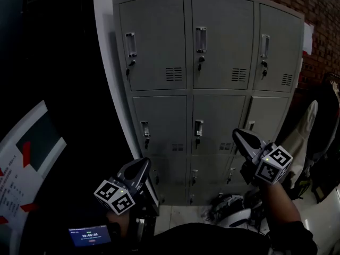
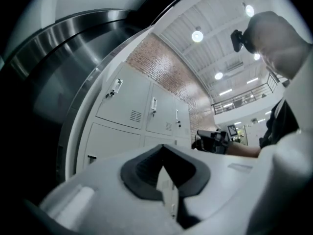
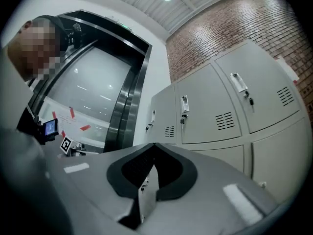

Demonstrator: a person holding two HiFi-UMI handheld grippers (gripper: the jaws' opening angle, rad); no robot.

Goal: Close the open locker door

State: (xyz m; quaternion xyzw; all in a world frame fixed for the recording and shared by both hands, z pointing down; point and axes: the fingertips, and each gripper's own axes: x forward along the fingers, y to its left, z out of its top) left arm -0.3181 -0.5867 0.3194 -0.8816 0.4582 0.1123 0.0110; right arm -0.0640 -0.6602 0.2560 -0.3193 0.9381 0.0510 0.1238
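Brick wall [image 1: 319, 4]: red-brown, at 1 o'clock in the head view, behind and to the right of the lockers.

Locker bank [image 1: 210, 41]: grey steel, three columns by three rows, at 12 o'clock. Each door has an upright handle with a key below it and a louvred vent.

Locker door [image 1: 268, 118]: middle row, right column, at 3 o'clock. It looks skewed against its neighbours, as if ajar, though the dim light leaves this uncertain. Neither gripper touches it.

Dark doorway [image 1: 53, 62]: at 9 o'clock, with a curved steel frame [image 2: 73, 33] in the left gripper view.

White sign [image 1: 21, 163]: at 8 o'clock, with red marks.

Pale garment [image 1: 305, 132]: hangs at 3 o'clock, beside the bank.

Right gripper [image 1: 240, 137] [image 3: 152, 148]: at 4 o'clock, raised towards the middle row and apart from the doors. Its fingers are closed, tips together, with nothing between them.

Left gripper [image 1: 142, 166] [image 2: 162, 150]: at 7 o'clock, held low before the bottom row. Its fingers are closed on nothing.

Small screen [image 1: 89, 235]: at 7 o'clock, lit blue, with digits too small to read.
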